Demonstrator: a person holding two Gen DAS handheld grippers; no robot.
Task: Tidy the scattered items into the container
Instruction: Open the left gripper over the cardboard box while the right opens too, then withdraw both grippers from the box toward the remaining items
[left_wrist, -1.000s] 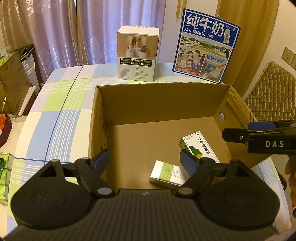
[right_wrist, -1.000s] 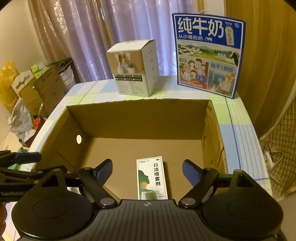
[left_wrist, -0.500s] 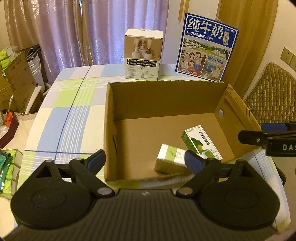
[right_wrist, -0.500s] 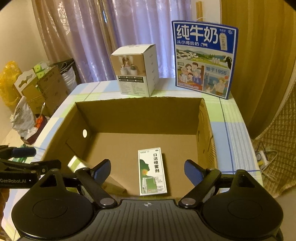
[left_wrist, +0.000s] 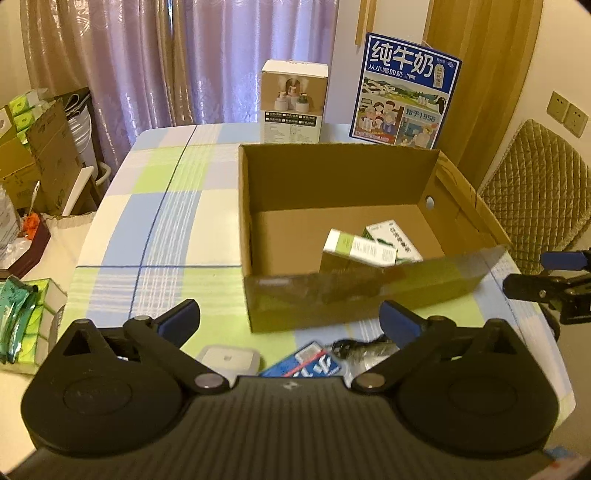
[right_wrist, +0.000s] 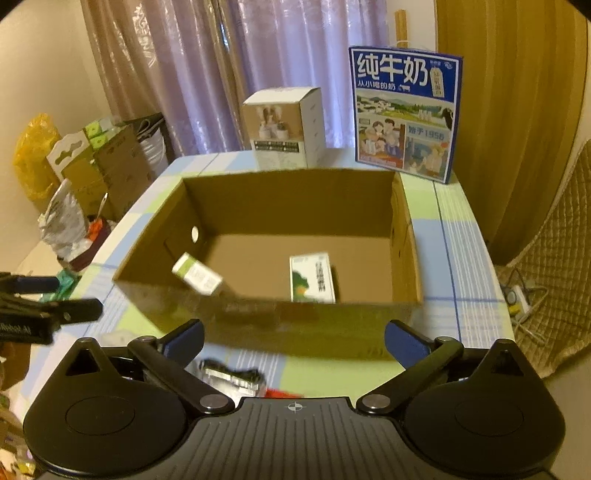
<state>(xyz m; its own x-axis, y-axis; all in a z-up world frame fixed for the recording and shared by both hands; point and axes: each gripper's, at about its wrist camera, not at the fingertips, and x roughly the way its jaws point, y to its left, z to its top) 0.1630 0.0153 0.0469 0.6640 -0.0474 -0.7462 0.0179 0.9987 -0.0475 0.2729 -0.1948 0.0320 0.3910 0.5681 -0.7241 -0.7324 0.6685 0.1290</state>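
An open cardboard box (left_wrist: 354, 299) (right_wrist: 266, 325) stands on the checked tablecloth. Inside lie a green-and-white spray box (left_wrist: 397, 242) (right_wrist: 313, 278) and a white-and-green box (left_wrist: 358, 249) (right_wrist: 197, 275) that leans on the near wall. My left gripper (left_wrist: 290, 321) is open and empty, in front of the box. Below it lie a white square item (left_wrist: 229, 360), a blue-and-white packet (left_wrist: 306, 363) and a black item (left_wrist: 364, 349). My right gripper (right_wrist: 293, 338) is open and empty, also before the box, over a dark clip-like item (right_wrist: 231, 374).
A white product box (left_wrist: 293, 101) and a blue milk carton case (left_wrist: 404, 90) stand behind the container. Green tissue packs (left_wrist: 26, 317) sit at the table's left edge. Cardboard boxes and bags crowd the floor at left; a quilted chair (left_wrist: 539, 192) is at right.
Both grippers have pulled back from over the box to in front of it. Loose items on the table now show below them. The white-and-green box lies inside.
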